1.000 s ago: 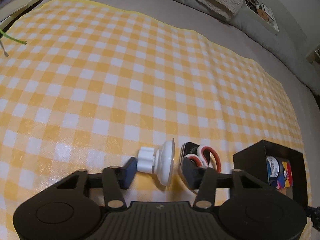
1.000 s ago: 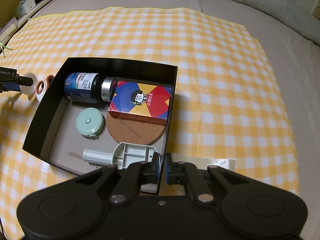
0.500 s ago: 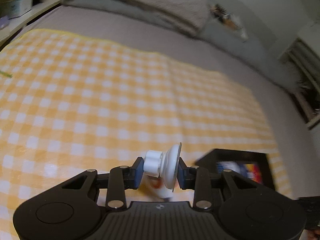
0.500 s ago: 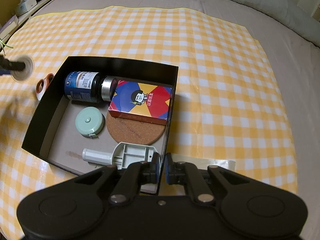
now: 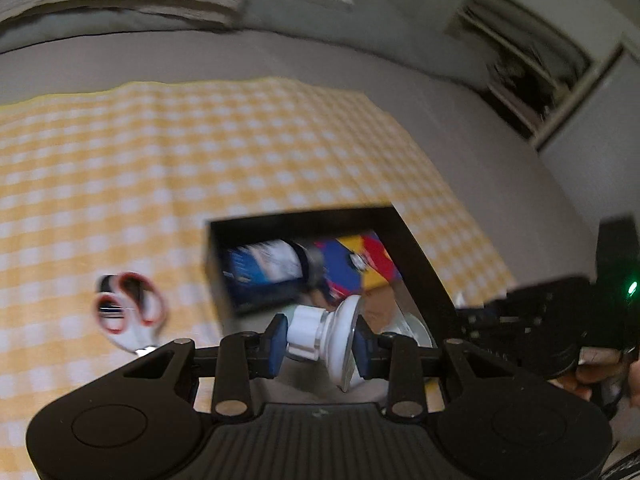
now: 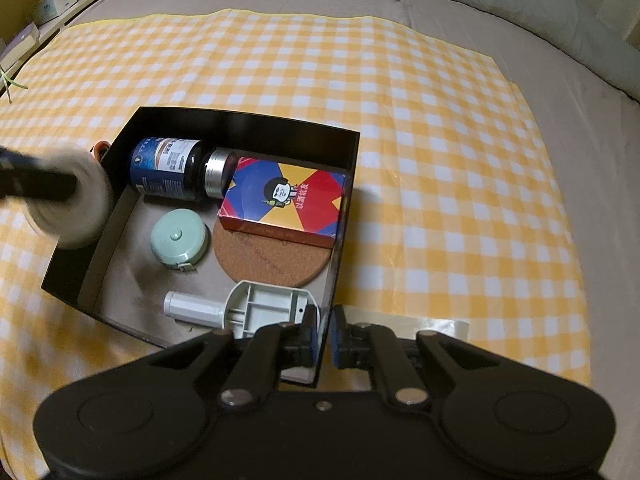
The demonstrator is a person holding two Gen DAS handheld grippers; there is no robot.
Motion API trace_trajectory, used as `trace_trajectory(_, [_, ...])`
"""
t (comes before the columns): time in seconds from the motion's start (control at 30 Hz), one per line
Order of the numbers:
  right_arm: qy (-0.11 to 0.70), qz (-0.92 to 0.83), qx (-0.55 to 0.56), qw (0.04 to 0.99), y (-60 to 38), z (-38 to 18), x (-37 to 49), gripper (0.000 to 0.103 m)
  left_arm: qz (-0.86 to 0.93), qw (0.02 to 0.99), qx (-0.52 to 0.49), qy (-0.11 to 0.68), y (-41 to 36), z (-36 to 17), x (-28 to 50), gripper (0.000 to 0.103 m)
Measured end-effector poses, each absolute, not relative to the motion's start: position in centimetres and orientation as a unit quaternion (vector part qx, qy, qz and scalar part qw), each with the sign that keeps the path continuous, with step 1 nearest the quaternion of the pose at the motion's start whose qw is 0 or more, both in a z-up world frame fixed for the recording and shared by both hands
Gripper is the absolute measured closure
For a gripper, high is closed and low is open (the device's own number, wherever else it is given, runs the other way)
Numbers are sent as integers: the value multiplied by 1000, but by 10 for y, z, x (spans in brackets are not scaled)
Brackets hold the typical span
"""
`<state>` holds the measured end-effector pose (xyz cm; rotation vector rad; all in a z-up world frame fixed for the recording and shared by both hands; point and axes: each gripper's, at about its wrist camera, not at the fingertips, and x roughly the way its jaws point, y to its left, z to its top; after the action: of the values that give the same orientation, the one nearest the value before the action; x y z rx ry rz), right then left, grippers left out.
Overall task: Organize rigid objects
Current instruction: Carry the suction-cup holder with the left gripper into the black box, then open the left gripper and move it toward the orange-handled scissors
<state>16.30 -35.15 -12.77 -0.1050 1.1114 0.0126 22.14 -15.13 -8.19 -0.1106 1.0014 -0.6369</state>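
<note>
My left gripper point(image 5: 318, 340) is shut on a white suction-cup knob point(image 5: 340, 336), its blue pads pressing both ends. In the right wrist view the knob point(image 6: 80, 208) hangs blurred over the left wall of the black box point(image 6: 240, 120). Inside the box lie a dark blue bottle point(image 6: 172, 168), a colourful card box point(image 6: 284, 200), a cork coaster point(image 6: 272, 256), a mint tape measure point(image 6: 180, 238) and a white plastic part point(image 6: 248, 308). My right gripper point(image 6: 326, 338) is shut on the box's near right wall. Red-handled scissors point(image 5: 128, 312) lie on the cloth left of the box.
The yellow checked cloth point(image 6: 440, 160) covers a grey bed point(image 6: 600, 200), with pillows along the far side. A strip of clear tape point(image 6: 432, 324) lies just right of the box. A hand point(image 5: 600, 364) holds the right gripper at the lower right of the left wrist view.
My left gripper has lifted the white knob off the cloth beside the scissors and carried it right, to above the box's left wall. The right gripper has not moved.
</note>
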Motion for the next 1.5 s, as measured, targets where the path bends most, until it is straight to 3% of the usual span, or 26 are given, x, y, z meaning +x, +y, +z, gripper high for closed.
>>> trace_trajectory(0.57, [525, 11, -55, 849, -353, -127, 161, 95, -334, 816, 128, 453, -246, -122, 214, 68])
trace_trajectory(0.67, [525, 12, -55, 849, -353, -127, 161, 94, -336, 812, 134, 457, -250, -128, 214, 53])
trace_trajectory(0.73, [525, 13, -55, 849, -353, -127, 161, 94, -335, 811, 132, 460, -250, -130, 215, 37])
trace_trajectory(1.03, [525, 13, -55, 849, -353, -127, 161, 94, -320, 819, 122, 460, -237, -120, 213, 6])
trace_trajectory(1.13, [525, 13, -55, 849, -353, -127, 161, 94, -319, 822, 120, 456, -233, -114, 211, 1])
trace_trajectory(1.5, [528, 17, -58, 847, -351, -128, 159, 94, -322, 826, 124, 446, -219, -97, 198, 0])
